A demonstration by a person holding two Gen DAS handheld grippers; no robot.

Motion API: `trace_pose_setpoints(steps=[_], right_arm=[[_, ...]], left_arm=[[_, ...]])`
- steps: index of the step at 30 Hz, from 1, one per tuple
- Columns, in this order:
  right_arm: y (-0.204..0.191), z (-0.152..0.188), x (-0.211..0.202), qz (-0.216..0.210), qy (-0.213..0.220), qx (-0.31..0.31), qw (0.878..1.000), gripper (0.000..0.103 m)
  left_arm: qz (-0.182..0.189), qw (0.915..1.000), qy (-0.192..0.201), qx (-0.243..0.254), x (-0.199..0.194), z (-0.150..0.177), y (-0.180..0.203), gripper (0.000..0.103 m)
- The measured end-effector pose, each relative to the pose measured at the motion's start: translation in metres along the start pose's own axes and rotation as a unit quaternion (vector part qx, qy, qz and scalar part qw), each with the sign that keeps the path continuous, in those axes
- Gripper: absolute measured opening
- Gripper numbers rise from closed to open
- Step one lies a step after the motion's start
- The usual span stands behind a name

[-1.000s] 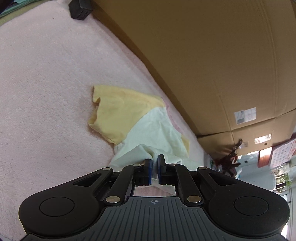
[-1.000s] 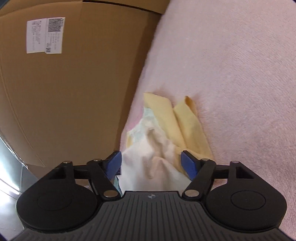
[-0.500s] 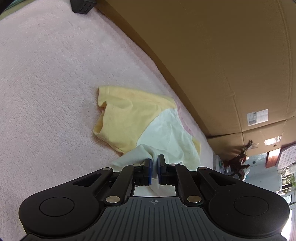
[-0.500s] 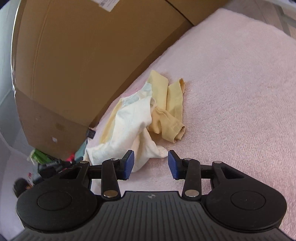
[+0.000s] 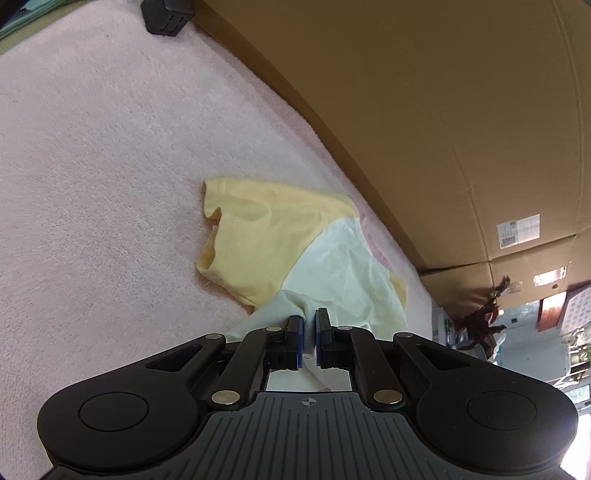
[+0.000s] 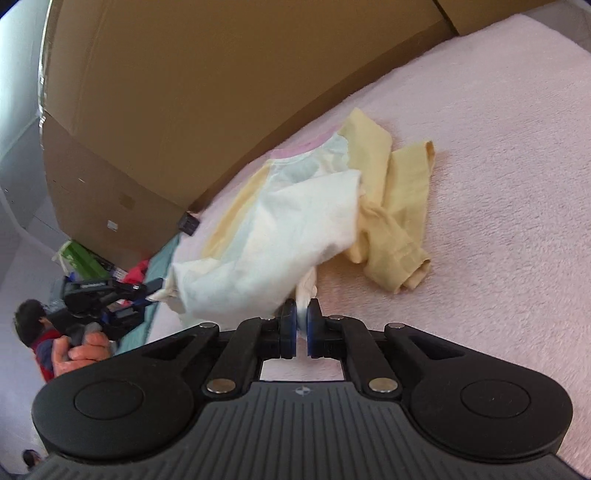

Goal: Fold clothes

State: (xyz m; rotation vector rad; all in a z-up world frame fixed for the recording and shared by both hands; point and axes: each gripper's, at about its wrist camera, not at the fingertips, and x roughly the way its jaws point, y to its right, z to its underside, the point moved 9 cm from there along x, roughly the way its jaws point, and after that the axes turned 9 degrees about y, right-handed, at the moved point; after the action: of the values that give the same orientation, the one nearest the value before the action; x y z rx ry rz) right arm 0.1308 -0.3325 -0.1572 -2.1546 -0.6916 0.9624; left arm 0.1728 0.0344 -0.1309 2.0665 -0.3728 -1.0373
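Since half a second ago your right gripper (image 6: pixel 301 326) has drawn its blue pads together: they were spread on either side of the white hem, and now they pinch a bunched bit of that cloth between them. Your left gripper (image 5: pixel 309 341) has not changed its hold; its pads stay pressed on a twist of pale fabric, with only a thin sliver of cloth showing between them.

Nearest you in the left wrist view, the tool points low along the pink blanket (image 5: pixel 96 206), tilted so the bedding slopes up to the left. Just past its tips the garment (image 5: pixel 295 251) spreads out: white body close by, yellow sleeve beyond, lying flat on the blanket near the foot of the cardboard box (image 5: pixel 424 110). Farther off, a small black object (image 5: pixel 166 18) sits at the blanket's far edge against the box.

In the right wrist view, your tool is angled down toward the blanket (image 6: pixel 498 184), and the white part of the garment (image 6: pixel 280 240) rises from the pinch and billows to the left, lifted off the bedding. Its yellow sleeves (image 6: pixel 391 221) stay crumpled on the blanket to the right, and a pink neckband shows at the far side. To the left of the cloth, your left hand (image 6: pixel 79 350) wraps the handle of the other gripper (image 6: pixel 110 299), held level with the raised hem. Behind everything stands the cardboard box (image 6: pixel 221 92).
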Motion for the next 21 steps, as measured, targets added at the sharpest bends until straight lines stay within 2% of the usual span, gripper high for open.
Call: trace_pose_setpoints(steps=[7,11,15,16,17,19,21], right_arm=[[-0.027,0.021,-0.073,-0.058,0.019,0.045,0.997,0.006],[-0.042,0.033,-0.115,-0.09,0.03,0.07,0.993,0.006],[-0.057,0.045,-0.158,-0.123,0.04,0.095,0.987,0.006],[-0.051,0.049,-0.159,-0.111,0.041,0.094,0.989,0.006],[-0.045,0.052,-0.16,-0.099,0.041,0.092,0.99,0.006],[-0.032,0.06,-0.163,-0.075,0.041,0.09,0.992,0.008],[-0.02,0.068,-0.166,-0.05,0.042,0.087,0.994,0.01]], left_arm=[[0.032,0.9983,-0.001,0.049,-0.065,0.03,0.022,0.002],[0.037,0.9957,-0.017,0.083,-0.111,0.069,0.02,0.002],[0.021,0.9928,-0.049,0.107,-0.136,0.115,0.001,0.003],[0.016,0.9916,-0.064,0.111,-0.137,0.128,-0.006,0.01],[0.012,0.9902,-0.079,0.114,-0.137,0.14,-0.013,0.028],[-0.009,0.9881,-0.102,0.115,-0.132,0.158,-0.032,0.033],[-0.044,0.9874,-0.109,0.106,-0.125,0.162,-0.057,0.034]])
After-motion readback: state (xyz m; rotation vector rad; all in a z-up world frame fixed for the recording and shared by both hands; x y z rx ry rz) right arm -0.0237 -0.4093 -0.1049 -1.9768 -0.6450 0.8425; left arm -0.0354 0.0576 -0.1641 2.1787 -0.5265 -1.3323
